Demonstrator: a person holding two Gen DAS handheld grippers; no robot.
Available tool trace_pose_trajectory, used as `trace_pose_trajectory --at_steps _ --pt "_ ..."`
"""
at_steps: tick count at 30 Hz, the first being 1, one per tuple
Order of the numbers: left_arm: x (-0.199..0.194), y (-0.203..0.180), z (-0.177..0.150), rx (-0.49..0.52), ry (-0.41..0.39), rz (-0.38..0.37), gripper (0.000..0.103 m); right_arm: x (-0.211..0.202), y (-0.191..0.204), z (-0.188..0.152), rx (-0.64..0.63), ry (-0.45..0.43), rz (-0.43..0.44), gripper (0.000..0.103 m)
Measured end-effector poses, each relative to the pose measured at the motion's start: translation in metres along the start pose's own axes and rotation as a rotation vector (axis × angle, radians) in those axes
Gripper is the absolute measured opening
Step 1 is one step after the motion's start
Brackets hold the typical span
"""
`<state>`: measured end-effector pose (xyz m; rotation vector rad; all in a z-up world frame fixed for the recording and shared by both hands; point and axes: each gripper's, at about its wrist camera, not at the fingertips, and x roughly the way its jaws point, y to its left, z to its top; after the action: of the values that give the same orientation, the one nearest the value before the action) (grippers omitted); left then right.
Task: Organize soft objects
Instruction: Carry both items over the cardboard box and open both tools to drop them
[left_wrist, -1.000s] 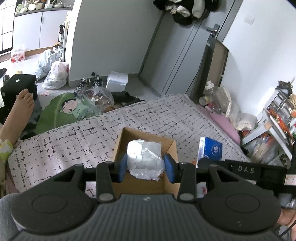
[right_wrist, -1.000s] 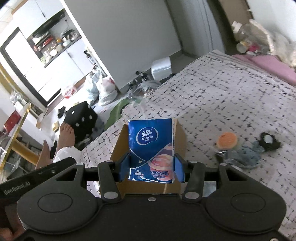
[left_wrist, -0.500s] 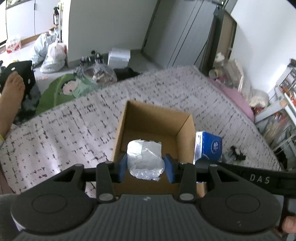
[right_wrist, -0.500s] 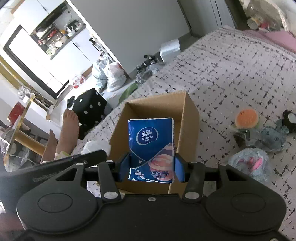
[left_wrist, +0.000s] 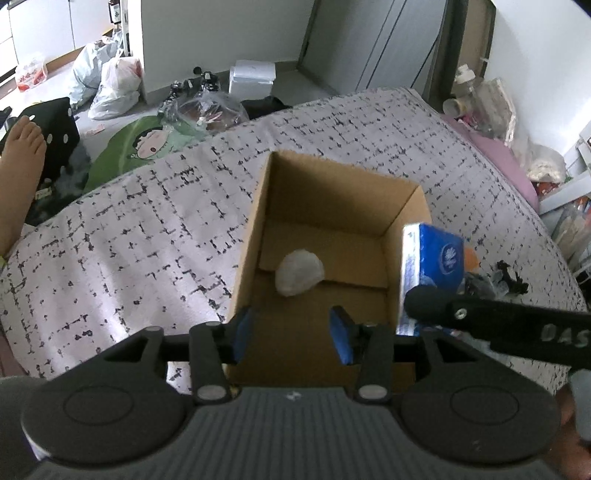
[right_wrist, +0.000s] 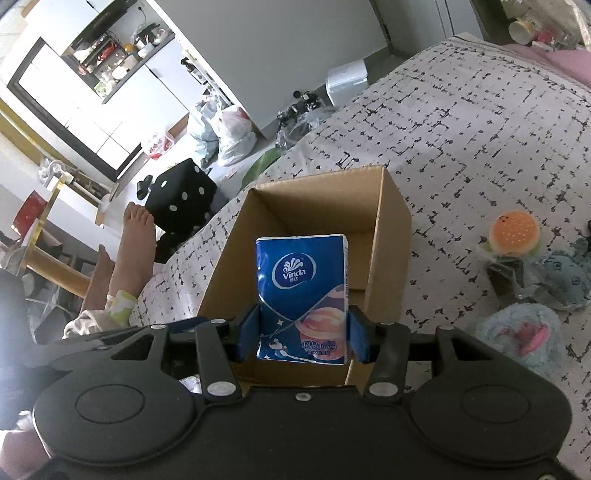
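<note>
Cardboard box (left_wrist: 402, 206) open-topped on bed's black-and-white patterned cover (left_wrist: 147, 236); white crumpled plastic-wrapped bundle (left_wrist: 300, 272) lies on box floor; left hand-held gripper (left_wrist: 291, 334) above box, jaws have just been opening, blue pads apart, nothing between them; right hand-held gripper (right_wrist: 303, 334) clamps blue Vinda tissue pack (right_wrist: 303, 291) upright by both sides, over box's near edge; burger-shaped squishy toy (right_wrist: 513, 232), grey-blue plush (right_wrist: 567, 280), fluffy blue-pink plush (right_wrist: 521, 334) on cover right of box.
</note>
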<state>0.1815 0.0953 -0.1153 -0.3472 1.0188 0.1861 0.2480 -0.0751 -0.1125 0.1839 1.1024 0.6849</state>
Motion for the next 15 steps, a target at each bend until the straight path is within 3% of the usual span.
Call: trace_pose_trajectory --at_steps 6,15 --pt "-0.016 0.002 0.011 -0.018 -0.047 0.024 0.048 0.006 0.004 -0.001 -0.01 0.012 -0.002 0.051" --pt "-0.029 0.005 0.008 -0.032 -0.052 0.053 0.066 -0.011 0.008 -0.004 0.009 0.005 0.027 0.074"
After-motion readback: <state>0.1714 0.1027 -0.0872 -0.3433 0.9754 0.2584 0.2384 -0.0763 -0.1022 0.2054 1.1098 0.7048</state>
